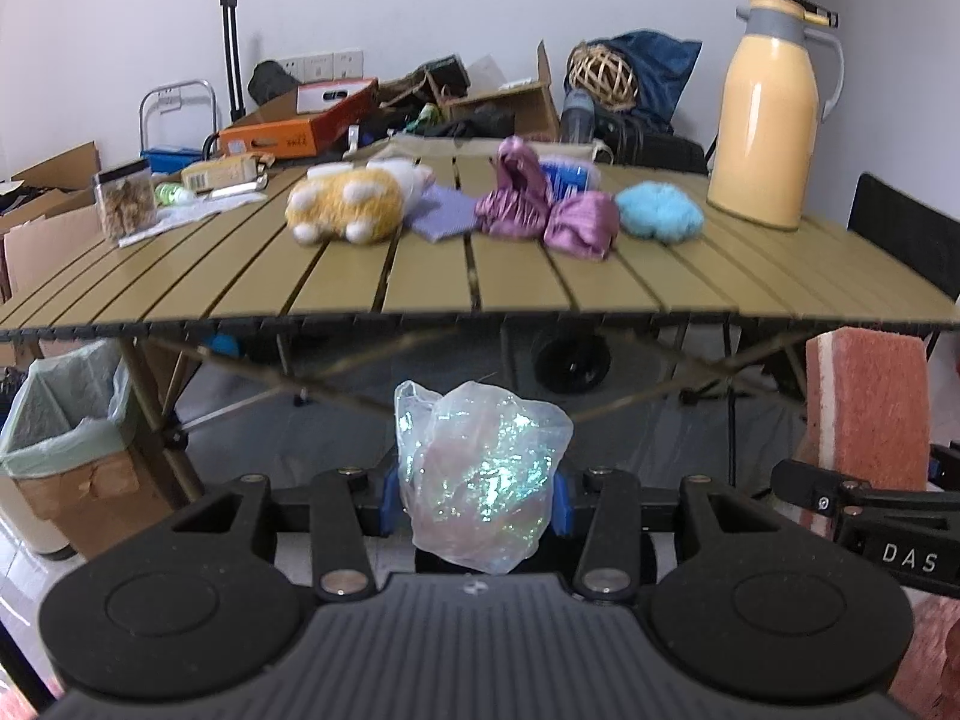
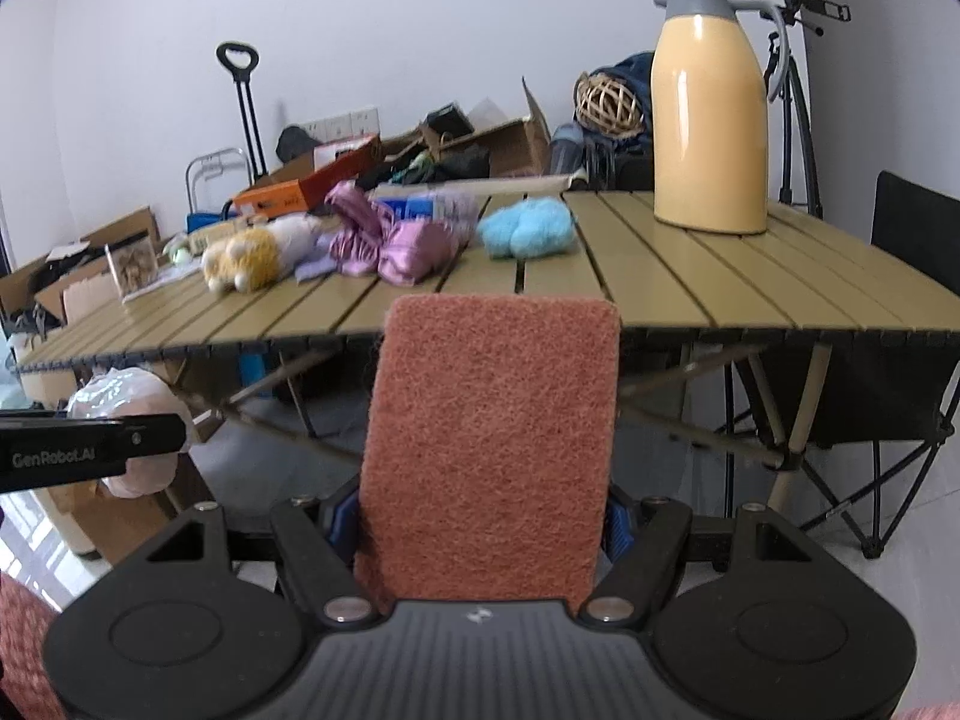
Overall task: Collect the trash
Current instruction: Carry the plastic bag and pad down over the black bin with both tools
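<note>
My left gripper (image 1: 477,501) is shut on a crumpled iridescent plastic wrapper (image 1: 480,474), held in front of the table's near edge and below its top. My right gripper (image 2: 483,525) is shut on a reddish-brown scouring pad (image 2: 489,444), held upright before the table edge. The pad also shows at the right of the left wrist view (image 1: 864,408). The wrapper shows at the left of the right wrist view (image 2: 135,420). A bin lined with a pale green bag (image 1: 57,414) stands on the floor at the left, under the table's corner.
The slatted folding table (image 1: 420,282) carries a yellow plush toy (image 1: 348,204), purple cloth pieces (image 1: 540,198), a blue fluffy item (image 1: 660,210), a yellow thermos jug (image 1: 768,114) and a clear snack box (image 1: 123,201). Boxes and bags pile behind. A black folding chair (image 2: 900,324) stands right.
</note>
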